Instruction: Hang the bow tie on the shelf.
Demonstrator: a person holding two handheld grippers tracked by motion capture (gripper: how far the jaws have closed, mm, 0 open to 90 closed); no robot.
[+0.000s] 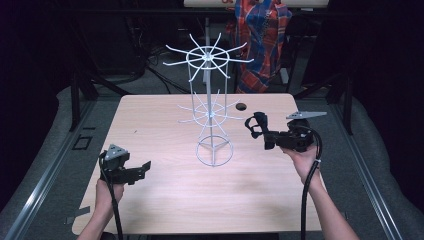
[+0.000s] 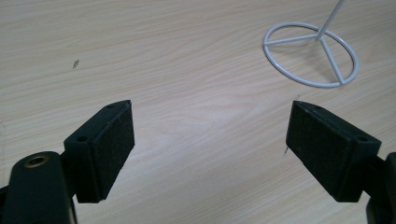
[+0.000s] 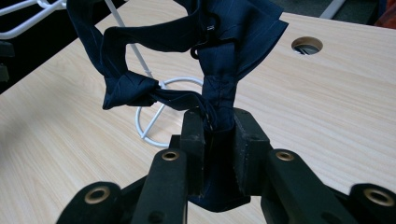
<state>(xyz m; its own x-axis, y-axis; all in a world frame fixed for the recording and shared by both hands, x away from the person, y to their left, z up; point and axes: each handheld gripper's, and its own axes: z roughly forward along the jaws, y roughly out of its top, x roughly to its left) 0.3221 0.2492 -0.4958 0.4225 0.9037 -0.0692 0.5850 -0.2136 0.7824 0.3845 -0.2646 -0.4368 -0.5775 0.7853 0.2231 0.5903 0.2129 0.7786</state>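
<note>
Here the wire rack [image 1: 210,107] stands mid-table [image 1: 165,200], with bare wood all around its ring base. The right gripper [image 1: 260,131], just right of the rack, pinches a dark blue strap [image 3: 210,56]; its own view shows the knot. The left gripper [image 2: 210,140] hangs spread near the table's left edge.

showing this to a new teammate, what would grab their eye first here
The tall white wire rack standing mid-table, its spoked arms bare. Next, the right gripper, shut on a dark blue fabric strap held up beside the rack. The left gripper hangs open over bare table at the near left.
</note>
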